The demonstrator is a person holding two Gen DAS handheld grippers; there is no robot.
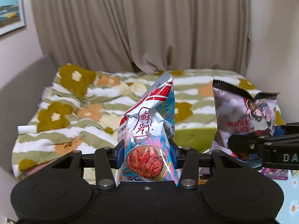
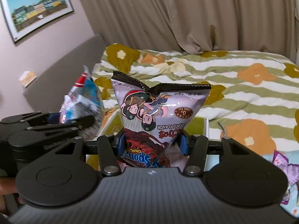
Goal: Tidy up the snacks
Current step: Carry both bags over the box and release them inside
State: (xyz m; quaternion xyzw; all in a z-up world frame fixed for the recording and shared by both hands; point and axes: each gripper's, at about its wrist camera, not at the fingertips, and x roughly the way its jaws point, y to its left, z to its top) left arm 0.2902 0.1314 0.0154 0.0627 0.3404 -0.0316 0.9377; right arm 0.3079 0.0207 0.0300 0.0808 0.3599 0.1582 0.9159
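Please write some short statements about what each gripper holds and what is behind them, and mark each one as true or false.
1. The left gripper is shut on the shrimp snack bag. True.
2. The right gripper is open and holds nothing. False: it is shut on the chocolate snack bag.
3. The chocolate snack bag is held upside down in the right wrist view. True: its printed words read inverted.
4. Behind both bags lies a floral blanket on a bed. True.
5. The curtain behind the bed is dark blue. False: it is beige.
6. The picture on the wall shows a portrait of a person. False: it shows a scene of buildings under a blue sky.
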